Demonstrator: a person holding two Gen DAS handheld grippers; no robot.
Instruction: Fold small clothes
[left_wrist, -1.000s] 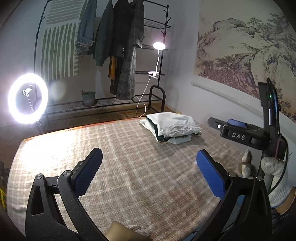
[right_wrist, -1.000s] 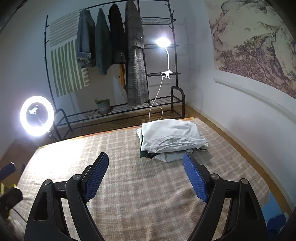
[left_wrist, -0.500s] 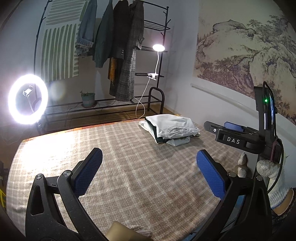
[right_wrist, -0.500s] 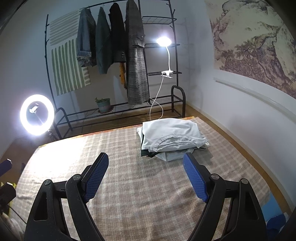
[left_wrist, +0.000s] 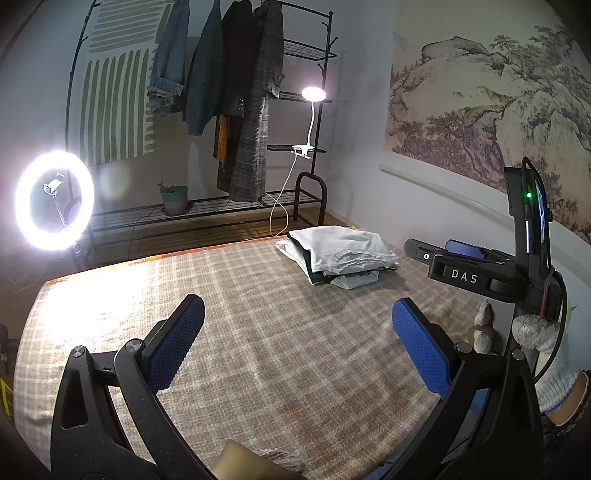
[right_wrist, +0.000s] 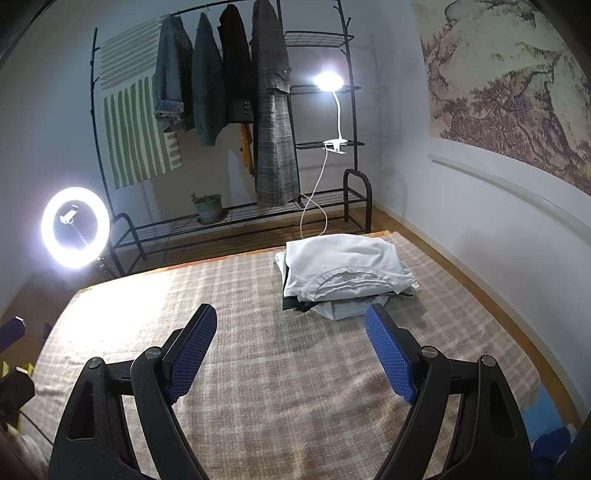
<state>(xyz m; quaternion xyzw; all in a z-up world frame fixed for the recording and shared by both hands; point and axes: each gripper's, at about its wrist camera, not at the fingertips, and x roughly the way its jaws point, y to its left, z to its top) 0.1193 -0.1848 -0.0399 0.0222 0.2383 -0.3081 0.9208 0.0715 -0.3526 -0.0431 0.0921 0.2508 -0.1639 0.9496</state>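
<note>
stack of folded pale and dark small clothes (right_wrist: 345, 275) lies at far right part of beige checked woven blanket (right_wrist: 288, 373), near its far edge. we hold left gripper (left_wrist: 297, 341) with blue-padded black fingers spread wide, gripping nothing, above blanket, well short of stack. right gripper (right_wrist: 291, 349) likewise spread and empty; its right pad sits just before stack's near edge in view. we see lit ring light (right_wrist: 75, 227) beyond blanket, left.

A ring light (left_wrist: 54, 201) at nine o'clock is blowing out, glaring across the checked cloth (left_wrist: 122, 291); a clip lamp (right_wrist: 328, 81) is glowing at twelve. Fisheye edges are bending and vignetting.
</note>
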